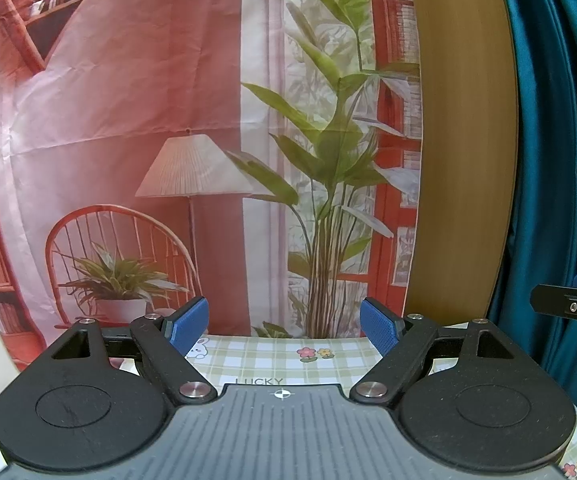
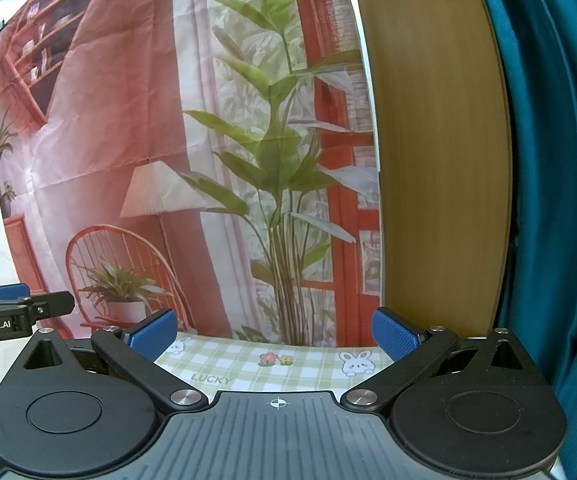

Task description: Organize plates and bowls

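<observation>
No plate or bowl shows in either view. My left gripper [image 1: 284, 326] is open and empty, its blue pads wide apart above the far edge of the green checked tablecloth [image 1: 272, 360]. My right gripper [image 2: 274, 336] is open and empty too, held level over the same cloth [image 2: 248, 364]. Each gripper shows at the edge of the other's view: the right one at the right of the left wrist view [image 1: 576, 304], the left one at the left of the right wrist view [image 2: 12, 308]. Both point at the backdrop.
A printed backdrop [image 1: 168, 140] with a lamp, chair and plants hangs just behind the table's far edge. A wooden panel [image 1: 464, 140] stands to its right, then a teal curtain [image 1: 560, 160]. The cloth carries rabbit and flower prints [image 2: 358, 362].
</observation>
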A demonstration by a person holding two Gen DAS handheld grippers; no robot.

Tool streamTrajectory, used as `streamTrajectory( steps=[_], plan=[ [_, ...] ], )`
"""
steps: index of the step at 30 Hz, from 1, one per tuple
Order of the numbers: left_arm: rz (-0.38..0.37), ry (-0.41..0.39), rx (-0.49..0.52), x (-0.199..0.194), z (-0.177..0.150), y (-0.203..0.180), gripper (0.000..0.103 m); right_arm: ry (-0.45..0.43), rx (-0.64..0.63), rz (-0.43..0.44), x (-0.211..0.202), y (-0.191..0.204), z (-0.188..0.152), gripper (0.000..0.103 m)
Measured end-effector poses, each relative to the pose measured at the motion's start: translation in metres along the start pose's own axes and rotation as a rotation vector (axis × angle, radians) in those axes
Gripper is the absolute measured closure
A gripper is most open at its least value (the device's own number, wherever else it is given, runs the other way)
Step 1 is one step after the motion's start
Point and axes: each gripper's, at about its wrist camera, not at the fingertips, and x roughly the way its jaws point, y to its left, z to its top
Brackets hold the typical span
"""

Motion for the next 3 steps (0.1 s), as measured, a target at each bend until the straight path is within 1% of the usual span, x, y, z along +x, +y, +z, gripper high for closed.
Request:
streamTrajectory(
  steps=[3],
  plan=[
    [0.001,0.000,0.000,-0.0001,0.0003,-0.0005,0.018,0.001,0.001,0.000,-0.0001,-0.0005,-0.0001,0.000]
  ],
)
